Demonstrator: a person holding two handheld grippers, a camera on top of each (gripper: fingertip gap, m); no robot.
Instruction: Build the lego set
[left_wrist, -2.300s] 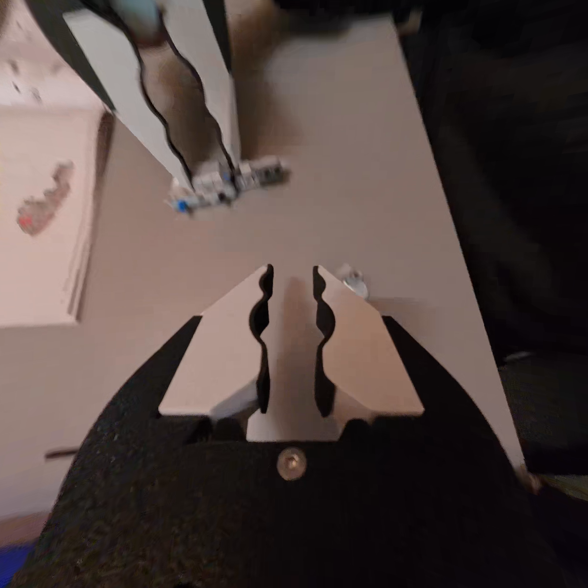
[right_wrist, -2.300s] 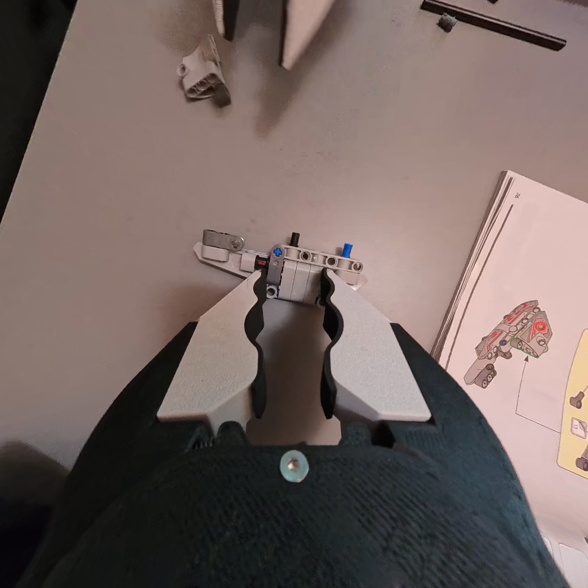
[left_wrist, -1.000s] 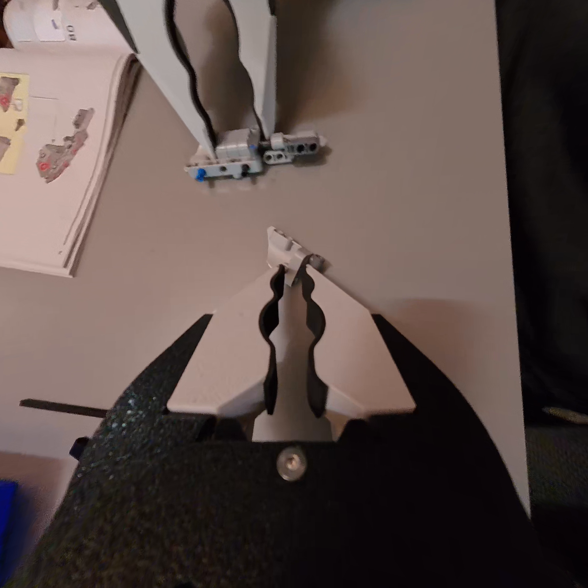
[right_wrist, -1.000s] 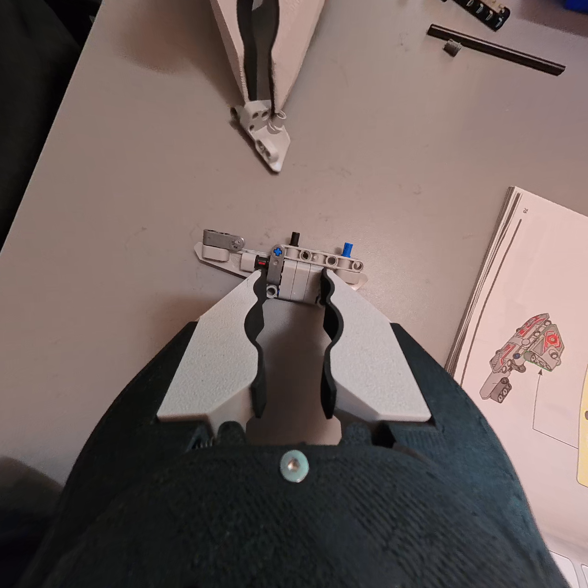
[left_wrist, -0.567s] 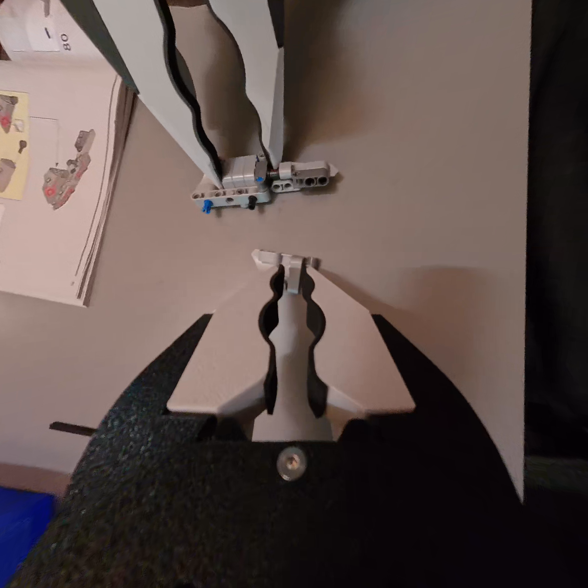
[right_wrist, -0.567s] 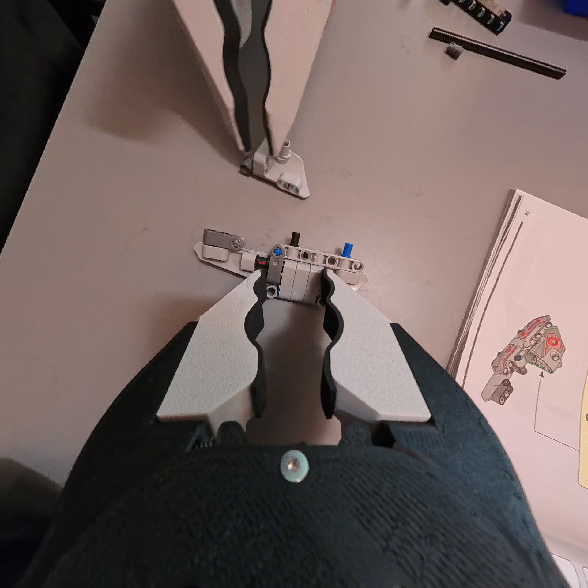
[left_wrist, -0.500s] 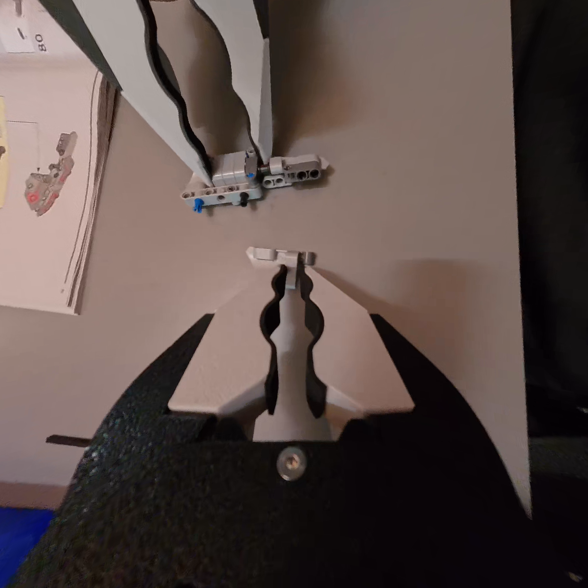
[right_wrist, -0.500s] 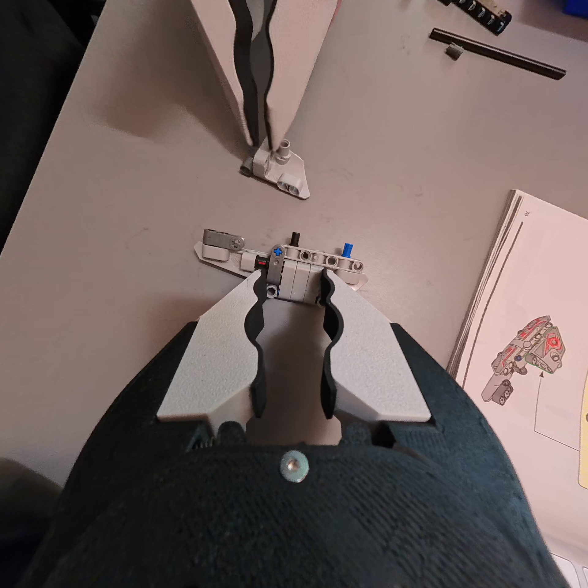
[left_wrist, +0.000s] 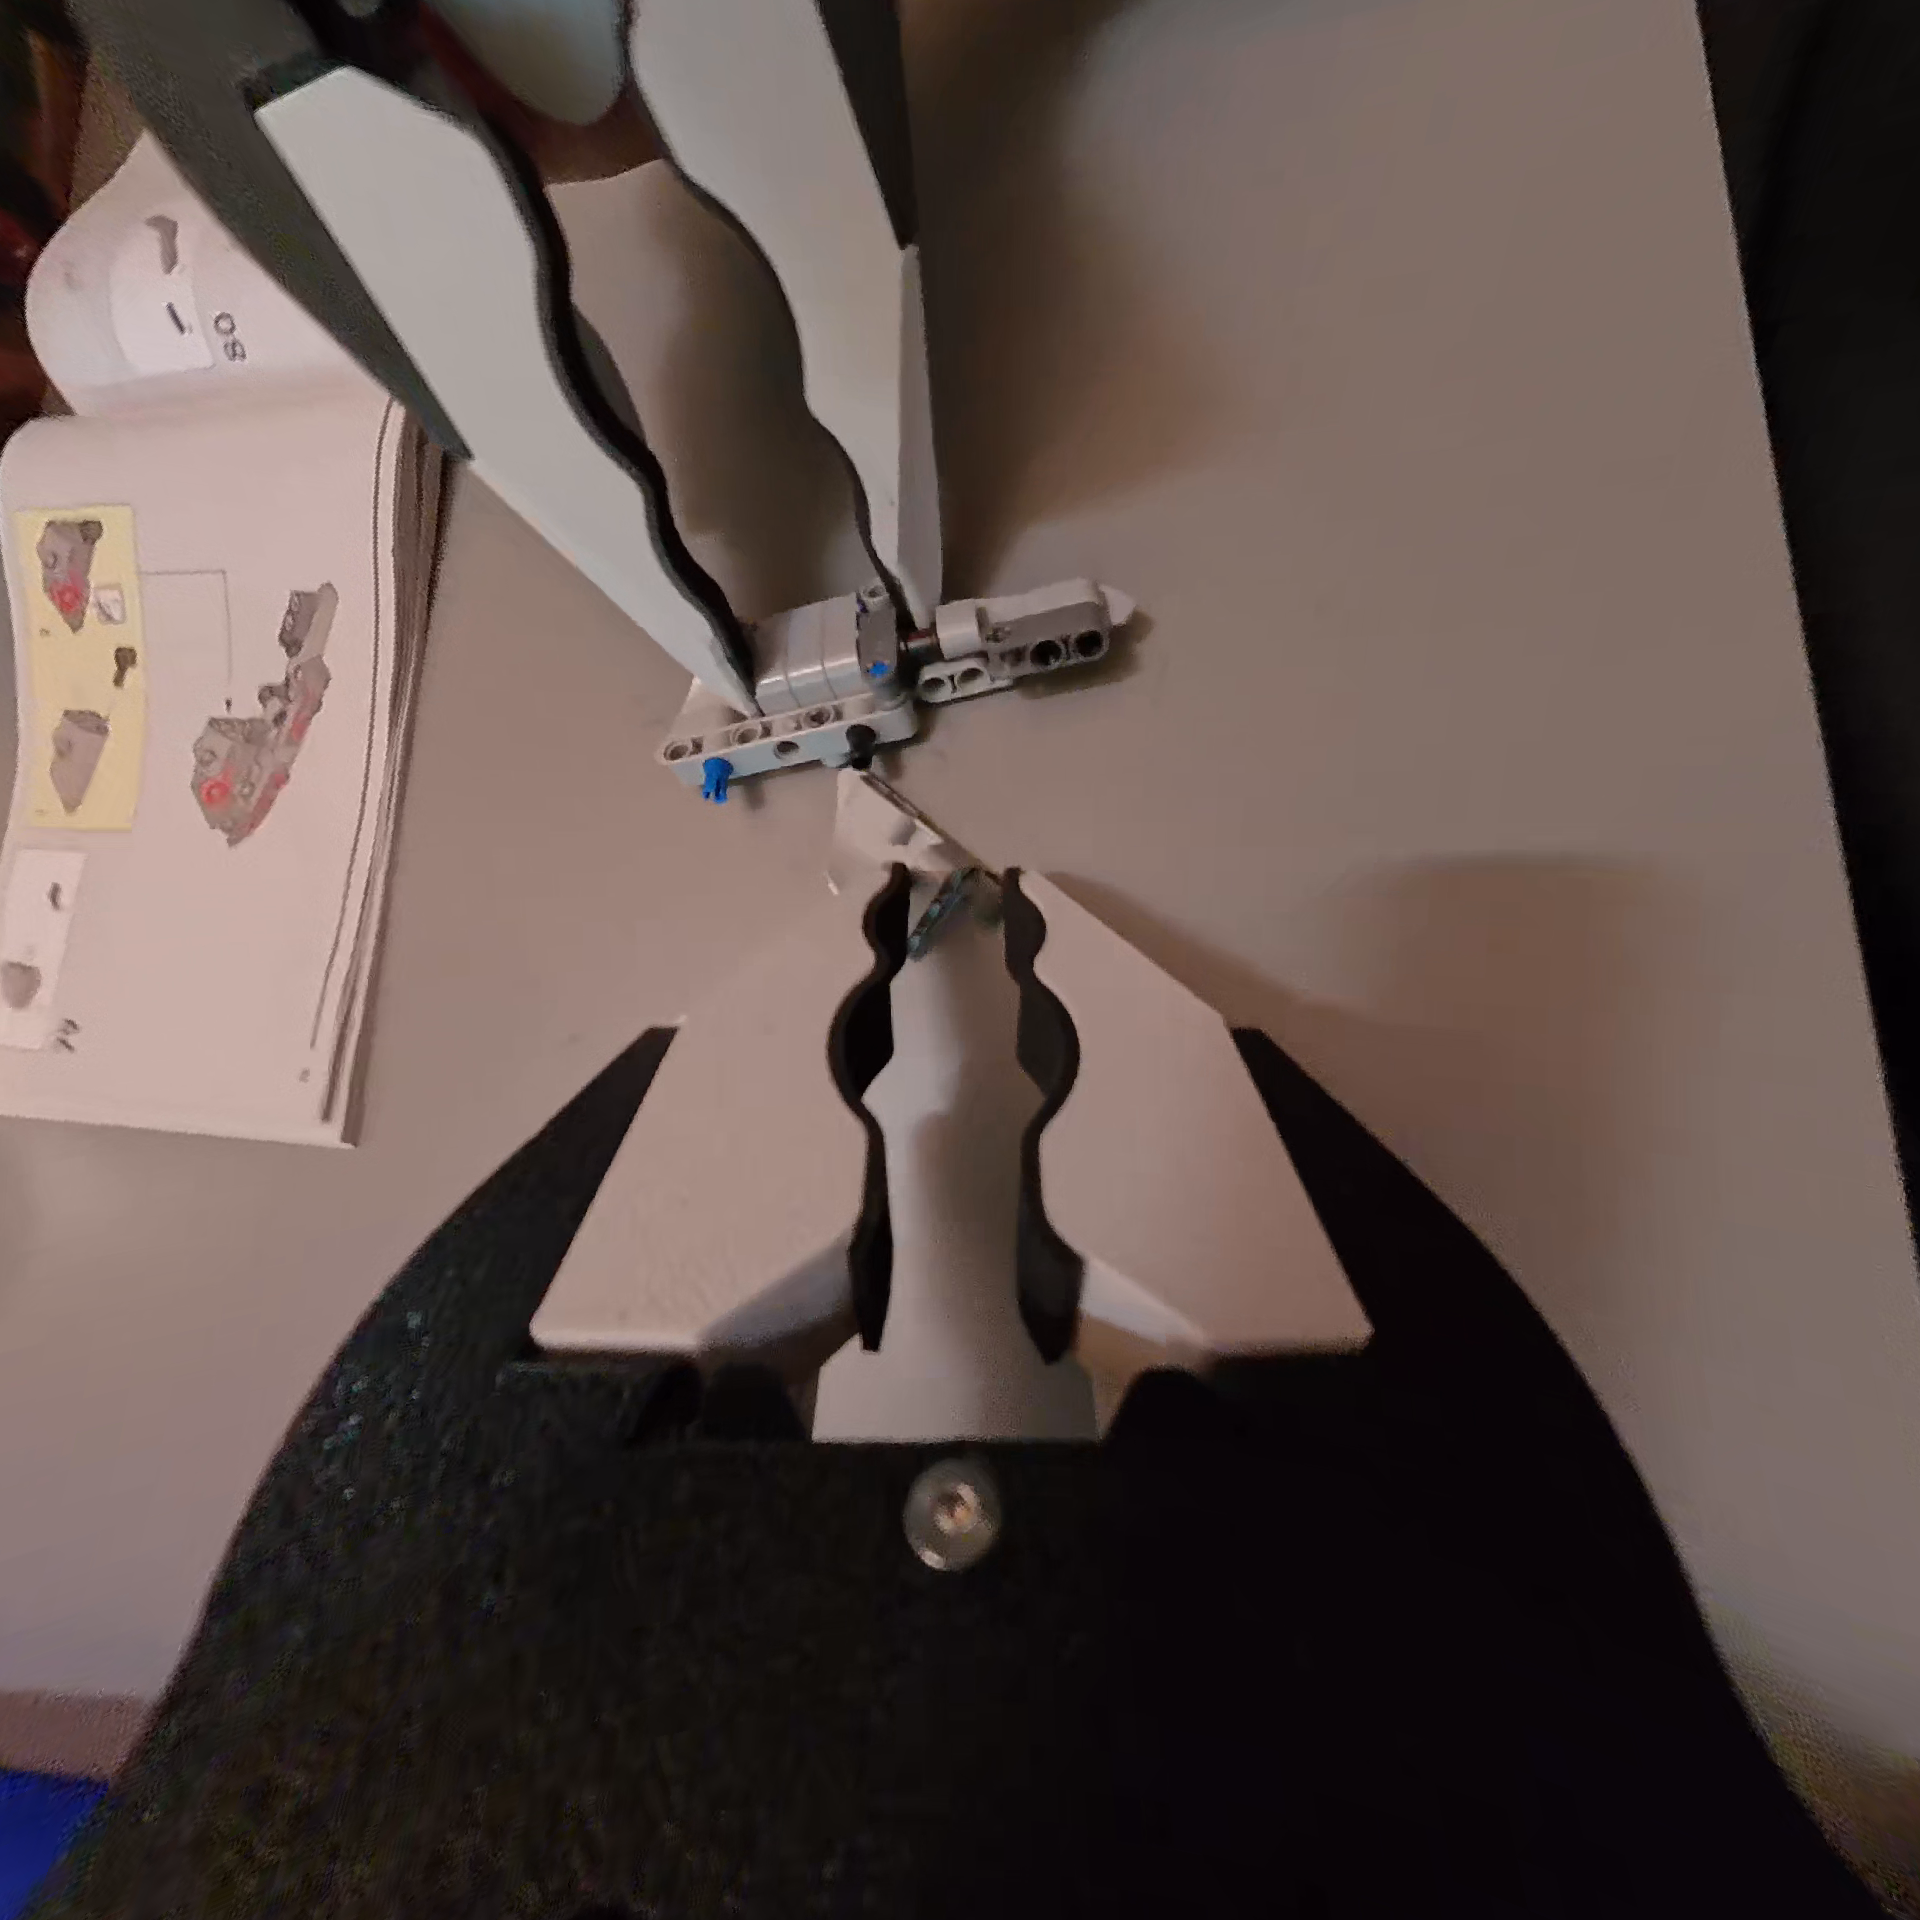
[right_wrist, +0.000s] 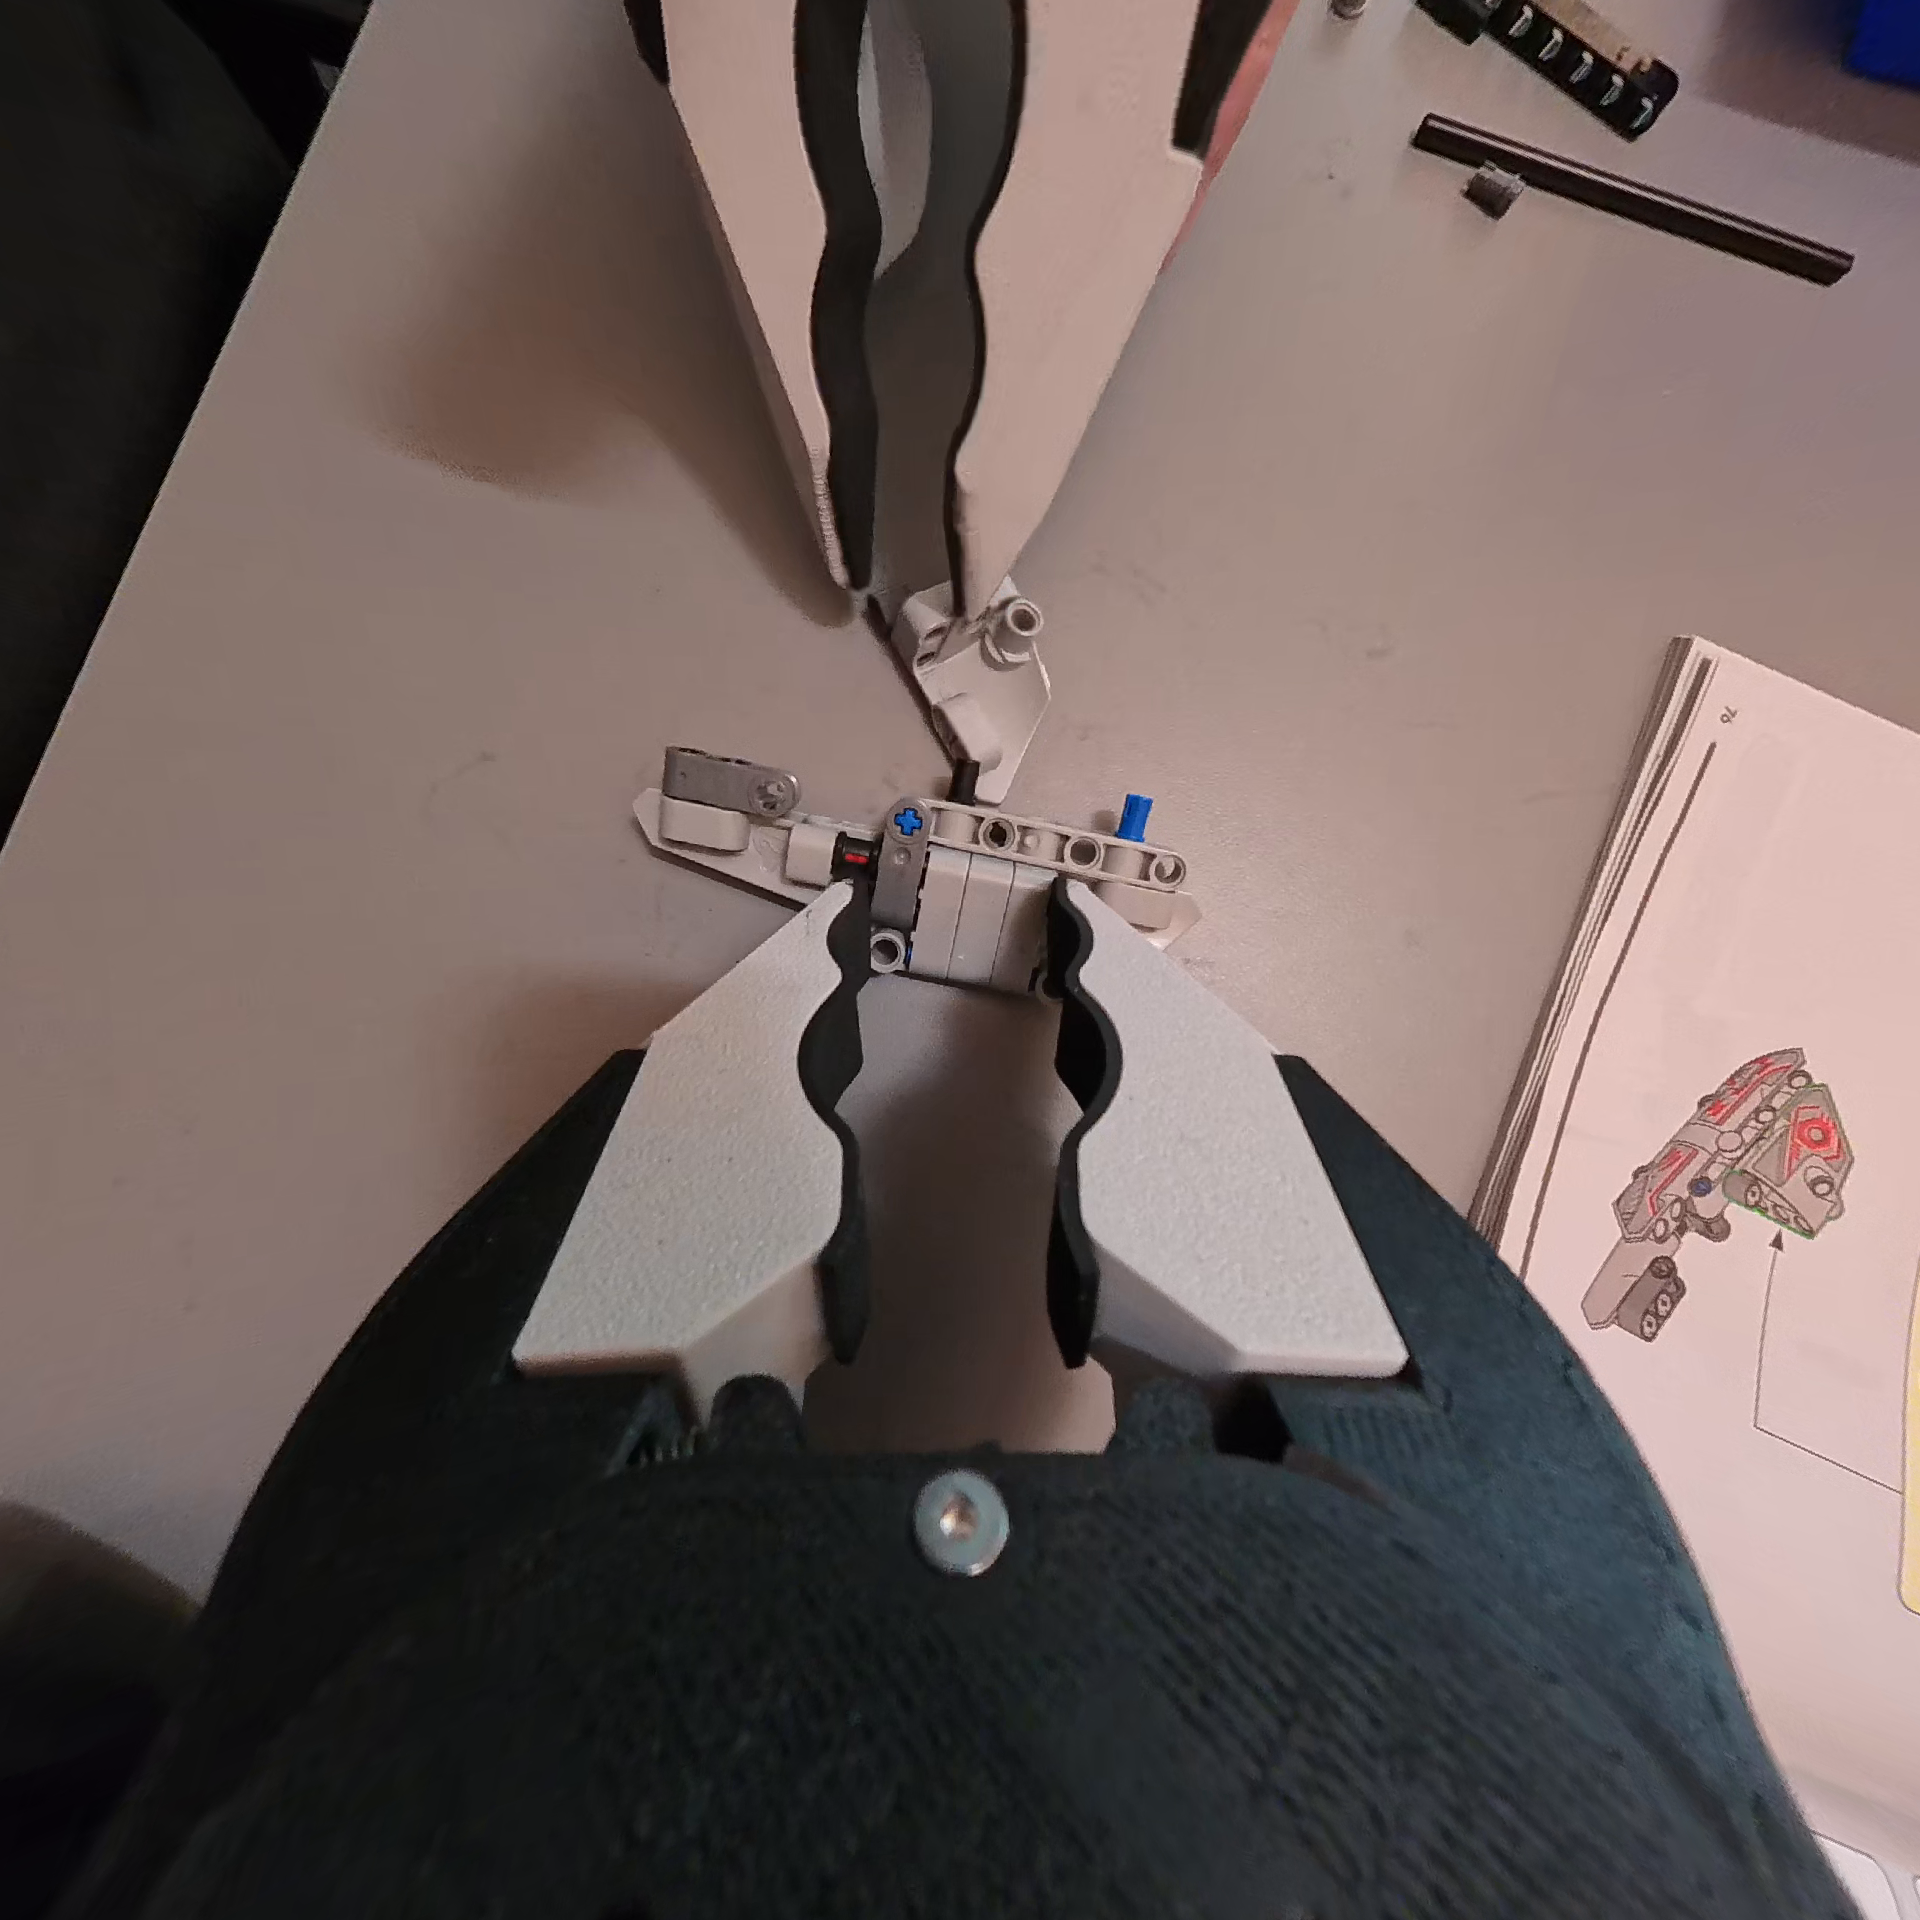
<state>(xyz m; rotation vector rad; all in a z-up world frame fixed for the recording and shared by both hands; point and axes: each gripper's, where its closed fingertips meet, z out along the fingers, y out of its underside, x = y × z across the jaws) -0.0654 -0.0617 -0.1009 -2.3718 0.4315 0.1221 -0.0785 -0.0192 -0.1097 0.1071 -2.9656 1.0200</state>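
Pale grey surface (right_wrist: 1455, 540), dim warm light, dark beyond its edges. An open instruction booklet (right_wrist: 1704, 1091) lay at the right claw's side, its page showing a much bigger grey-and-red model. A long black axle (right_wrist: 1631, 197) with a small grey bush on it and a black studded beam (right_wrist: 1548, 62) lay loose at the far side, well apart from the work.

The right claw (right_wrist: 951, 935) was clamped on the grey block at the middle of the sub-assembly (right_wrist: 935, 862), which rested on the surface: a light grey beam with pin holes, a blue pin (right_wrist: 1136, 810) and a black pin (right_wrist: 966, 777) standing out of it, and a darker grey liftarm (right_wrist: 727, 774) out at one end.

The left claw (left_wrist: 951, 899) was closed on a small white angled panel piece (right_wrist: 977, 675), gripped at one corner (the wrist view there is blurred, so the hold is hard to judge). The panel's lower tip sat just beside the black pin, nearly touching; whether it had started onto the pin cannot be told.

Judgement: early to middling in the build. Only a short beam section exists against the booklet's full model. The panel was brought up but not yet seated. Left to do: line a panel hole up with the black pin, press home, then the many remaining steps.
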